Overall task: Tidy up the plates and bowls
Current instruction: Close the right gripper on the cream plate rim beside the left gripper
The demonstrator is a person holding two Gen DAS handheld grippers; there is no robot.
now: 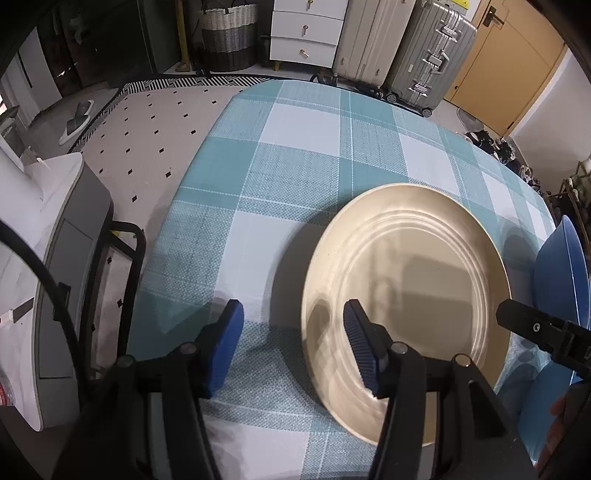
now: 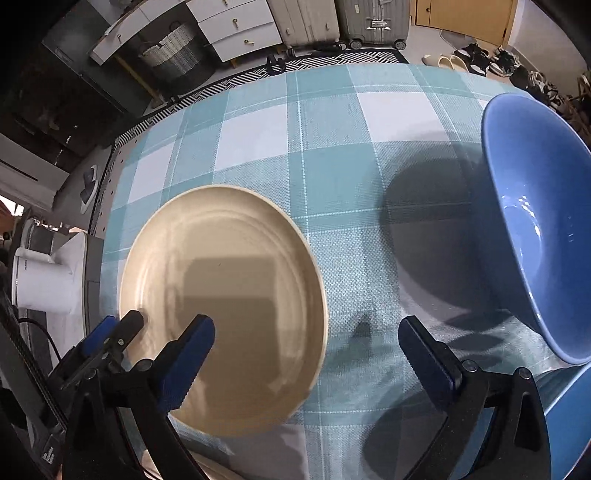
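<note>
A bench (image 1: 295,155) covered in a teal-and-white checked cloth fills both views. Beyond it, at the top of the frames, stand a white chest of drawers (image 1: 308,31), a woven grey-and-white basket (image 1: 229,35) and two hard-shell suitcases (image 1: 402,48); a patterned tiled floor (image 1: 147,122) shows at upper left.

A round cream ceramic plate (image 1: 406,295) lies flat on the cloth. A deep blue ceramic bowl (image 2: 535,221) sits at the right of the right wrist view, apart from the plate.

The left hand-held gripper (image 1: 293,343) stands half open, one blue pad over the plate's rim and the other over cloth, gripping nothing. The right hand-held gripper (image 2: 306,360) gapes wide over the plate's edge and bare cloth, empty.
</note>
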